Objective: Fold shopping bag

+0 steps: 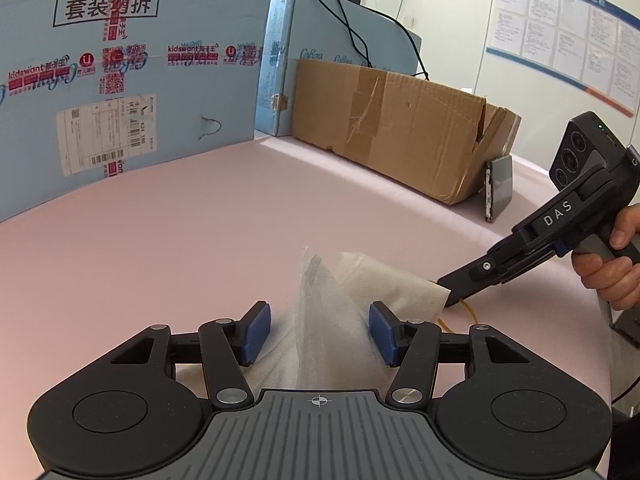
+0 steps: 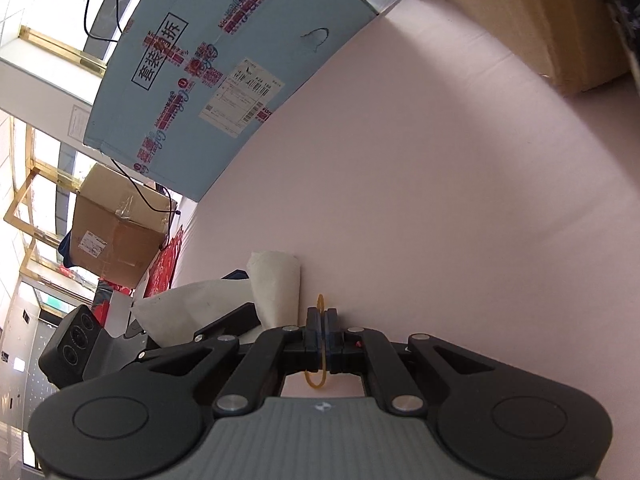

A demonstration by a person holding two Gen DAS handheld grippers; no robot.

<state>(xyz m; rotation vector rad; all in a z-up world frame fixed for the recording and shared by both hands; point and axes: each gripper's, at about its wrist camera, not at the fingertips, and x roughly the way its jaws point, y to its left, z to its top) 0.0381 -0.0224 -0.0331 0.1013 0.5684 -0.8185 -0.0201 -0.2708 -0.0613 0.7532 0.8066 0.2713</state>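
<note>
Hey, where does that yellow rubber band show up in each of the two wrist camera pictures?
Left wrist view: the yellow rubber band is low right, a thin loop under the tip of the right tongs, beside the white bag.
Right wrist view: low centre, clamped between the shut right tongs, looping out above and below.
Shared landmark: the blue carton with the shipping label.

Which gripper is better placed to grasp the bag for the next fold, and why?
Left. The left gripper is open with the shopping bag between its pads, while the right gripper is shut on the yellow band.
</note>
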